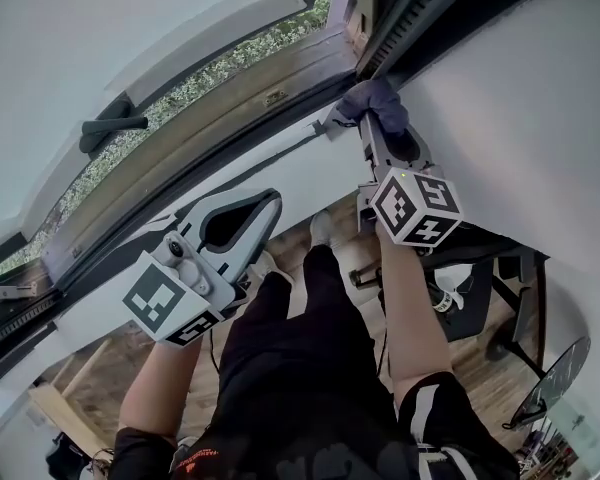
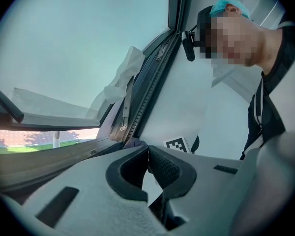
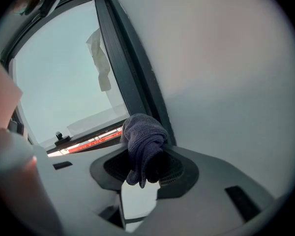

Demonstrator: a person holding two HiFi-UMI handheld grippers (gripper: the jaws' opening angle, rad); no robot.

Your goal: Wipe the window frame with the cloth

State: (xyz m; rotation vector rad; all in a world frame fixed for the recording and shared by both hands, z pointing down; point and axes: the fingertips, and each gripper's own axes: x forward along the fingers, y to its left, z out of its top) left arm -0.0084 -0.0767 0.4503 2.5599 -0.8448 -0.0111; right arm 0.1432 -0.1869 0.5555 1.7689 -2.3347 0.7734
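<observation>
Pinching a bunched-up dark cloth (image 3: 142, 141), the right gripper (image 1: 378, 128) pushes it into the corner of the window frame (image 1: 230, 98) at about 1 o'clock in the head view. I think a hard rub there could tug the cloth loose, and it would drop to the floor (image 1: 495, 378). The left gripper (image 2: 148, 166) hangs at about 8 o'clock, pressed together with nothing in it, so it cannot catch the cloth. The hard tips of the right gripper may also scrape the frame if the cloth slides to one side.
</observation>
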